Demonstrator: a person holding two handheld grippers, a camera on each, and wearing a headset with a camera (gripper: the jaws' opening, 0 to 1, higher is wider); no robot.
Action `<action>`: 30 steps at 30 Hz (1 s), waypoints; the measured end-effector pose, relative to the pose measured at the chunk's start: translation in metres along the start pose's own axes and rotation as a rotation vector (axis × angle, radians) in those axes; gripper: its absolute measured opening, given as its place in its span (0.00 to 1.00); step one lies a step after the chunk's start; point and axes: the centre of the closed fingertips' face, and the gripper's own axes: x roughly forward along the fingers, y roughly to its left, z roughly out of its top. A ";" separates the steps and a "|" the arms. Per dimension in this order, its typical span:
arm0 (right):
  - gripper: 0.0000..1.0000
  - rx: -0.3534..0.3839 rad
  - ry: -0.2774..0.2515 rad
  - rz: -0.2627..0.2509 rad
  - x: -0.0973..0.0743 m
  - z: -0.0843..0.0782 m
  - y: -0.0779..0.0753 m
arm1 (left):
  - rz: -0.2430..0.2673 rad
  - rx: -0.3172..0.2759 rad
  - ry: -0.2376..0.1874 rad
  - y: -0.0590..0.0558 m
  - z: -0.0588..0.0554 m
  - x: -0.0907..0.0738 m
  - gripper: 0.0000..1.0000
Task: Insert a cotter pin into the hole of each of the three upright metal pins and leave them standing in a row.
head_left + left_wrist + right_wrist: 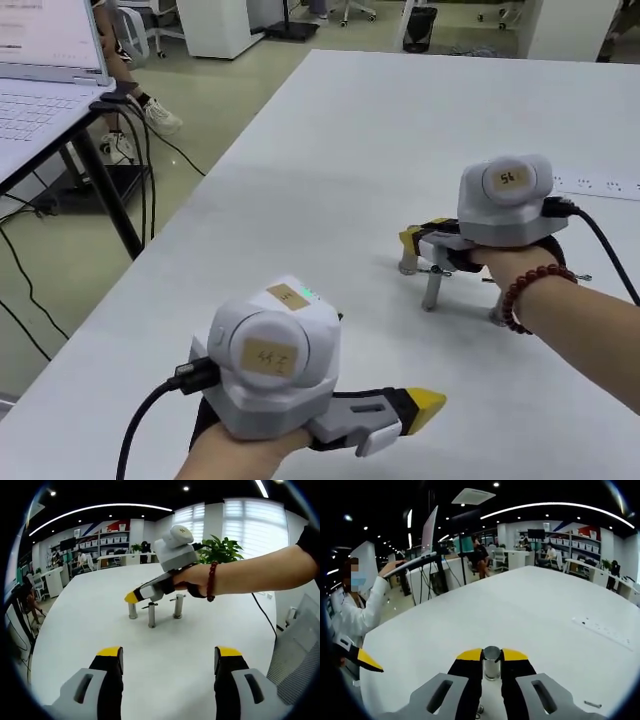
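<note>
Right gripper view shows us the right gripper (492, 654) with jaws clamped on both sides of one upright metal pin (491, 668), its long axis vertical on the desk (520, 610). We find the left gripper (169, 654) well back from the pin row (152, 616), which lies straight ahead, jaws wide apart and empty; the right is nearer.

Tabletop (300, 180) open ahead; three pins (151, 615) closely clustered.

We look across a broad white worktop (330, 170) under a curved ceiling light strip (100, 506). Left of the worktop, a dark-legged desk (108, 190) carries an open laptop (40, 100) above a pale green floor (220, 90) — beyond the worktop, blinded windows (250, 525) and shelves (100, 545).
</note>
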 end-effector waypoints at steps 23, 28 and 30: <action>0.07 -0.051 0.025 -0.036 -0.033 0.004 -0.045 | 0.005 0.012 -0.015 -0.001 0.004 -0.001 0.73; 0.07 -0.061 0.037 -0.038 -0.041 0.001 -0.053 | 0.003 0.015 -0.015 -0.002 0.004 -0.001 0.73; 0.07 -0.054 0.045 -0.038 -0.044 -0.002 -0.059 | 0.004 0.014 -0.015 -0.001 0.004 -0.001 0.73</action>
